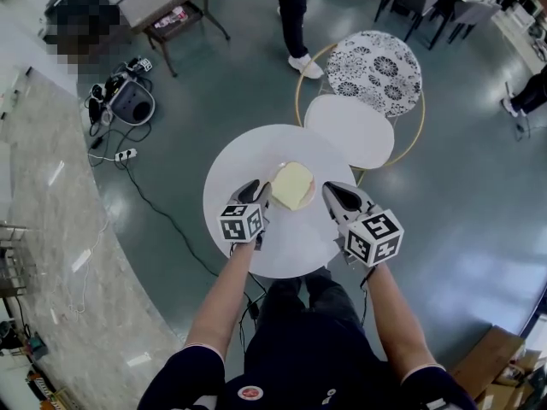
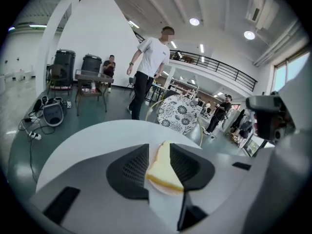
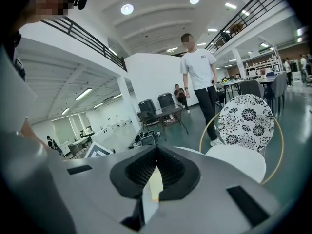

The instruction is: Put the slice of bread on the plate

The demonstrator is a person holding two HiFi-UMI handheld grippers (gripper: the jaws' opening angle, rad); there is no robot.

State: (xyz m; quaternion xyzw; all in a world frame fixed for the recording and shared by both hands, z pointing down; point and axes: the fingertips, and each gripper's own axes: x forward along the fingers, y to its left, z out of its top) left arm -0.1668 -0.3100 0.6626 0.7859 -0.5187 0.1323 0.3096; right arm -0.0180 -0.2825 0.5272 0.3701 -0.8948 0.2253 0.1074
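A pale yellow slice of bread [image 1: 292,184] lies flat on a small plate [image 1: 295,207] on the round white table [image 1: 256,152]. My left gripper [image 1: 265,191] sits at the plate's left edge. Its jaws are open, and in the left gripper view the bread [image 2: 163,172] and the plate [image 2: 171,189] show in the gap between them, clear of both pads. My right gripper [image 1: 330,191] rests just right of the plate. Its pads meet at the tip [image 3: 156,152], and a sliver of bread [image 3: 156,186] shows below them.
A chair with a white seat [image 1: 350,131] and a flower-patterned back [image 1: 374,71] stands beyond the table. A person [image 1: 295,15] stands further back. A low table [image 1: 167,2], a bag and cables [image 1: 128,101] lie at the left, beside a marble counter [image 1: 43,229].
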